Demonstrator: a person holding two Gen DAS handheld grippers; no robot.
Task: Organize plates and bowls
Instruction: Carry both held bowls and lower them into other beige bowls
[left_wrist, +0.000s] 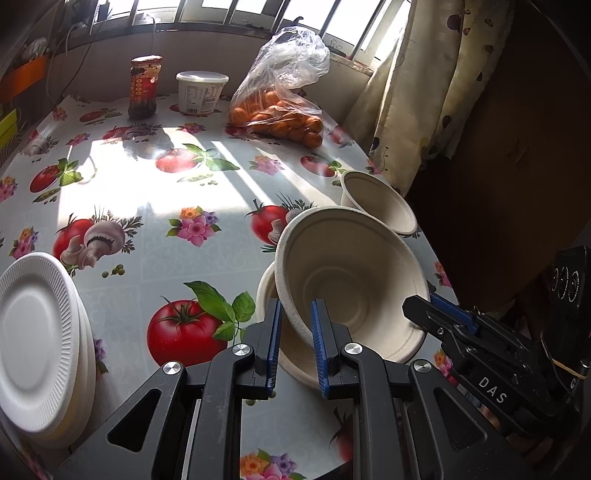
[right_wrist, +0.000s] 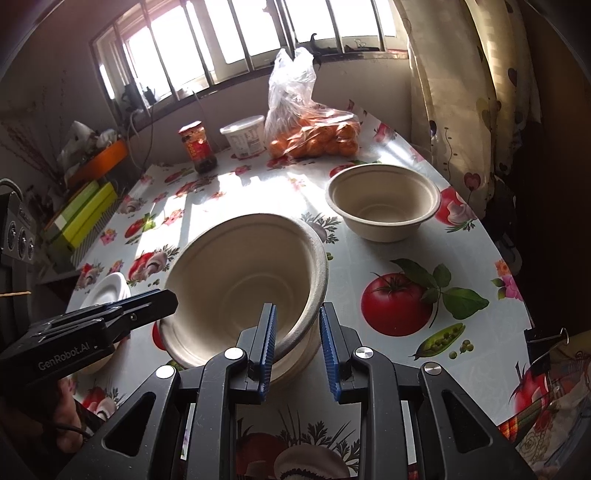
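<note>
Both tongs (left_wrist: 295, 343) (right_wrist: 297, 345) straddle the round, matte pulp bowl's (left_wrist: 351, 280) rim.

The lower bowl (left_wrist: 266, 291) is mostly hidden under the tilted bowl (left_wrist: 351, 280); the plate stack (left_wrist: 37, 332) is cut off by the frame edge.

A beige paper bowl (left_wrist: 351, 291) is tilted, its mouth facing the cameras, and sits partly inside another bowl (left_wrist: 266, 291) of the same kind that stands on the flowered tablecloth; blue gripper pads straddle its rim on both near sides. A third beige bowl (right_wrist: 384, 201) stands upright and empty farther back, near the table's right edge and well apart from the tilted one. A stack of white ribbed plates (left_wrist: 40, 343) rests at the left edge of the table, well apart from the bowls
</note>
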